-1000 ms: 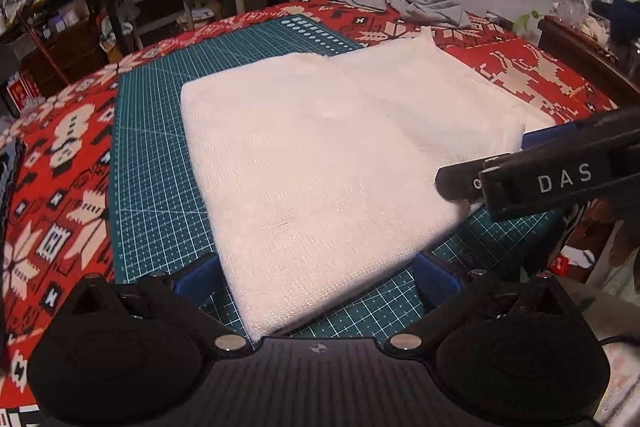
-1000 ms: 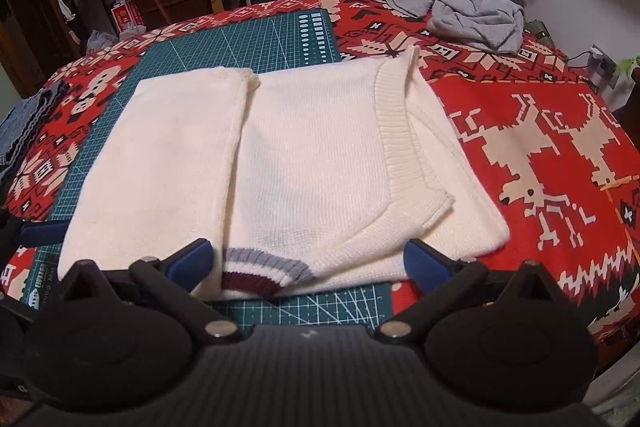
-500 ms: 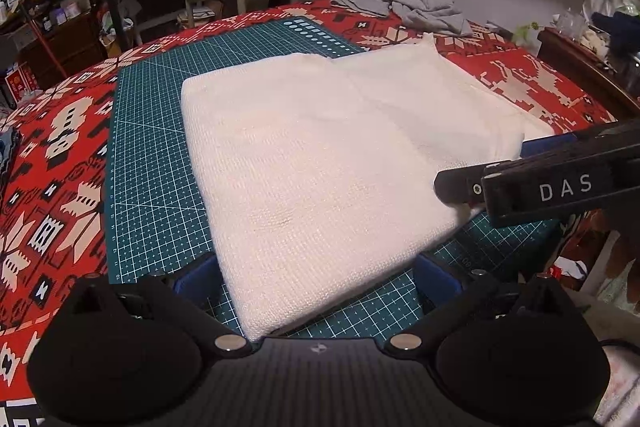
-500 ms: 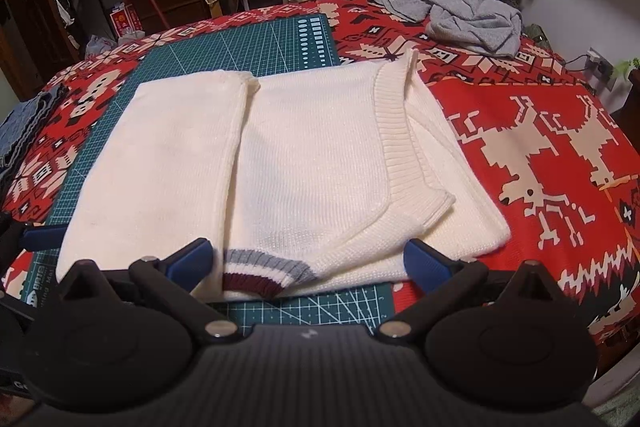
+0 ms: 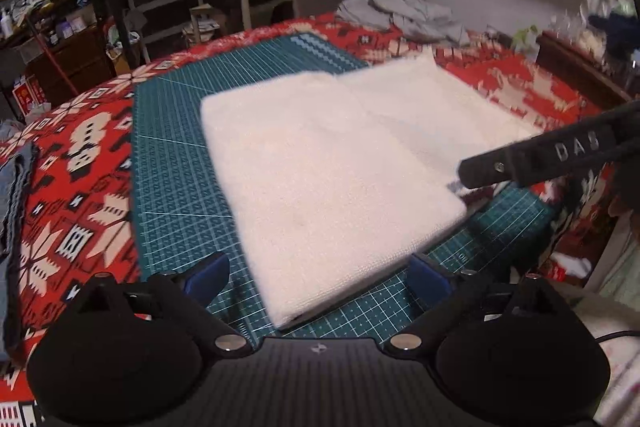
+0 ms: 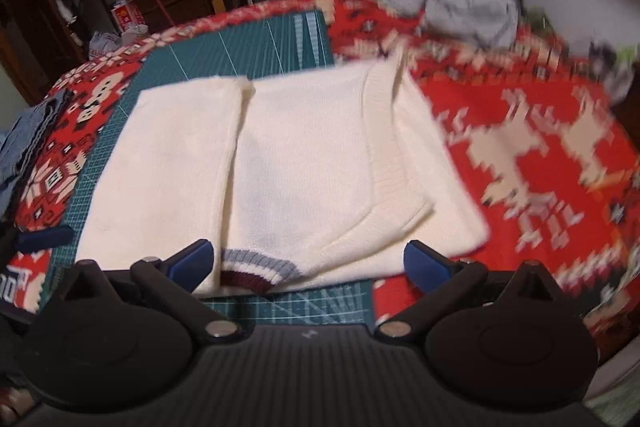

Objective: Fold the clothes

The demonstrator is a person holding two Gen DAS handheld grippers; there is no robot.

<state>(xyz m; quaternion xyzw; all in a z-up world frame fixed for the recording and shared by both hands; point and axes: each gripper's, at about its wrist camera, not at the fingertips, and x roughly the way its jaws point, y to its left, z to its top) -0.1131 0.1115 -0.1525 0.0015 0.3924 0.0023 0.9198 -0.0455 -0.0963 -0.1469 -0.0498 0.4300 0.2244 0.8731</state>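
Right wrist view: cream sweater (image 6: 296, 167) folded flat, striped grey-maroon cuff (image 6: 256, 269) at its near edge, lying on green cutting mat (image 5: 176, 163). Right gripper (image 6: 306, 263) spread wide, empty, straddling the cuff. Left gripper (image 5: 318, 277) wide open, empty, at sweater's near corner.

left wrist — low, near | right wrist — low, near | shared: sweater (image 5: 332, 183)

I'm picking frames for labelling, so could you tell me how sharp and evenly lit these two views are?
Left wrist view: fisheye bending, dim room, the white sweater glary with washed-out knit and slightly smeared. Right wrist view: stronger motion blur, worst on the red tablecloth and grey garment; the sweater's striped cuff stays readable.
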